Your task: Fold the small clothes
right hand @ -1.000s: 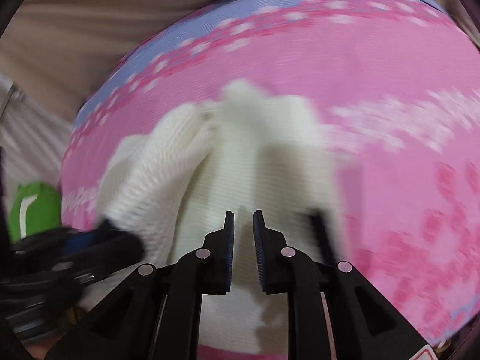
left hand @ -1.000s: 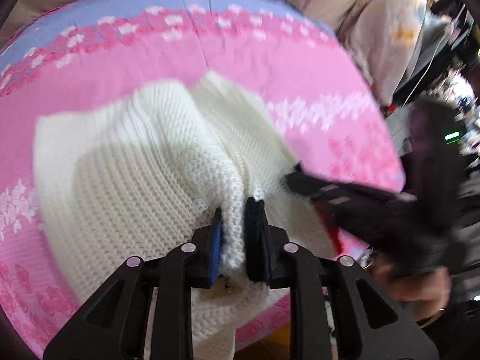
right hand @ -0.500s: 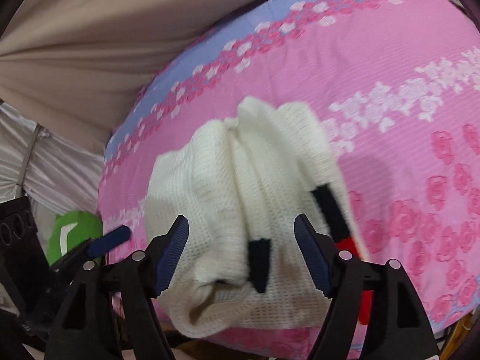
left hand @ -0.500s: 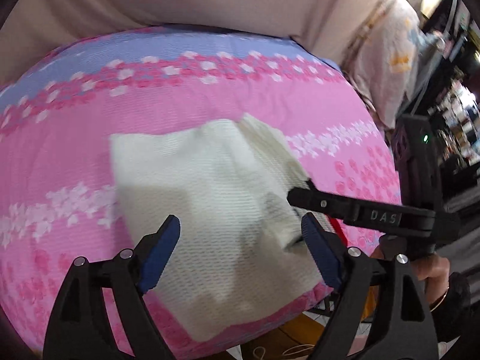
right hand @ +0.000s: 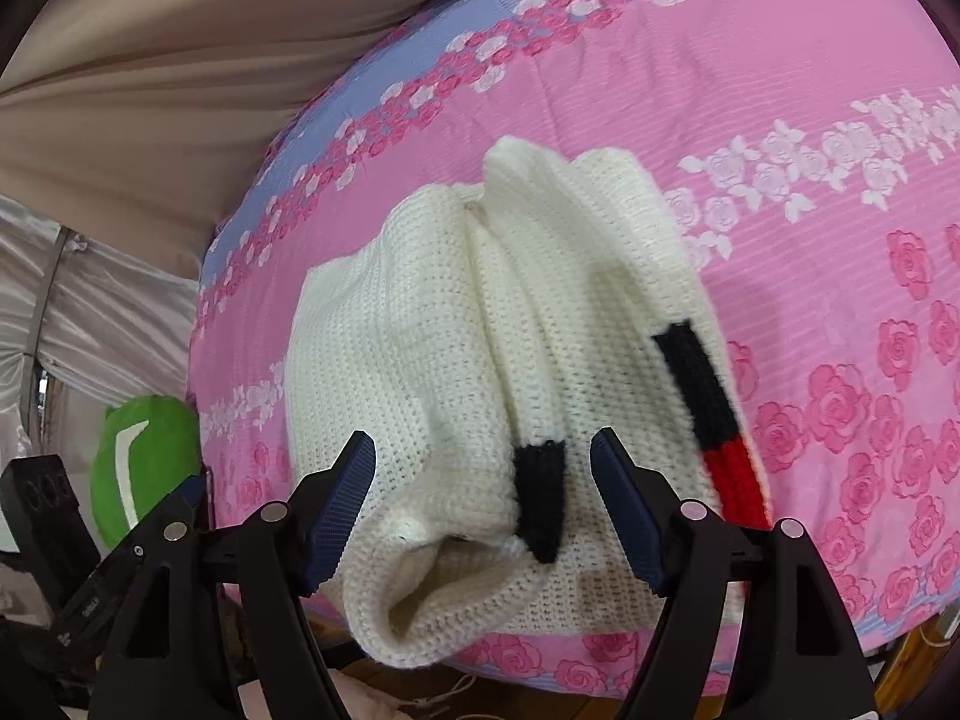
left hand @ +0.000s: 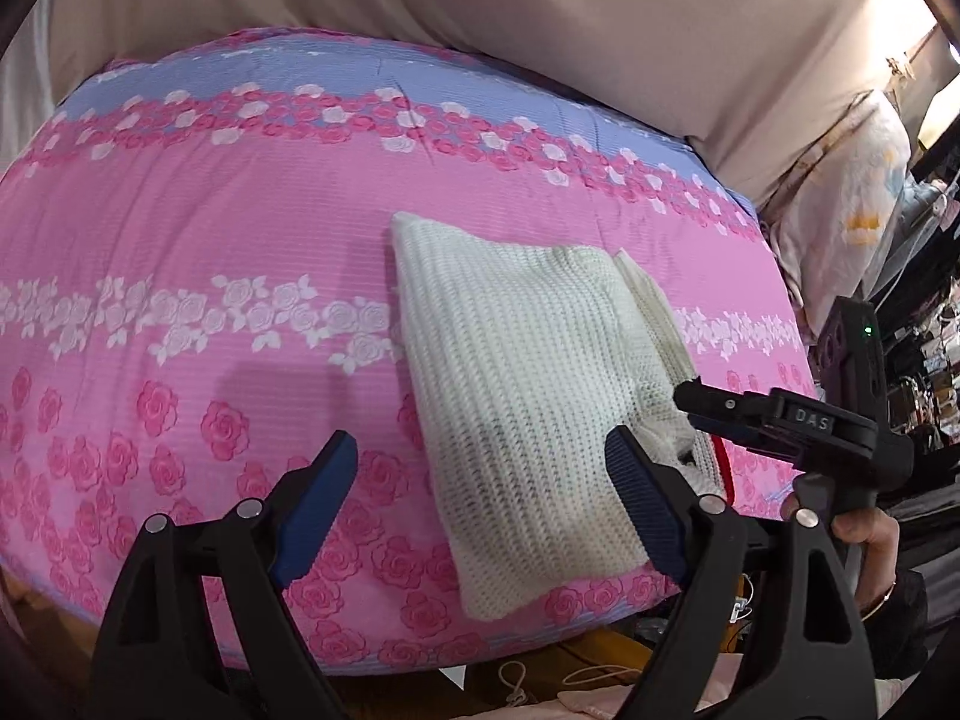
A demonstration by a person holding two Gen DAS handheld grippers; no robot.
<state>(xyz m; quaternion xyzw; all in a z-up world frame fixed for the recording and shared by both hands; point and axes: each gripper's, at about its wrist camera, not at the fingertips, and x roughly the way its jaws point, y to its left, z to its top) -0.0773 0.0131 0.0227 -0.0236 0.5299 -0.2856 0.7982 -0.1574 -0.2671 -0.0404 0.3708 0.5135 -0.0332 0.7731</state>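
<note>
Both tools tilt steeply down toward the bed. In the left wrist view, the left gripper [left hand: 480, 504] stands wide, its two blue pads spread apart with nothing between them, hanging above the pink rose bedspread [left hand: 198, 252] at the 6 o'clock edge of the frame. The right gripper [left hand: 702, 405] reaches in from 3 o'clock, and a hand [left hand: 864, 540] clasps its handle at about 4 o'clock; its tips hover over the near corner of the garment.

In the right wrist view, the right gripper [right hand: 483, 498] is likewise spread wide and grips nothing; the fabric lies below and between its pads, untouched as far as can be seen.

One white knitted sweater [left hand: 516, 396] lies folded on the bedspread, near the front edge, right of centre. Two black cuff bands [right hand: 540, 498] show on it, one with a red stripe [right hand: 735, 483] below it. One green cushion [right hand: 144, 456] sits at 9 o'clock, beside the bed.
</note>
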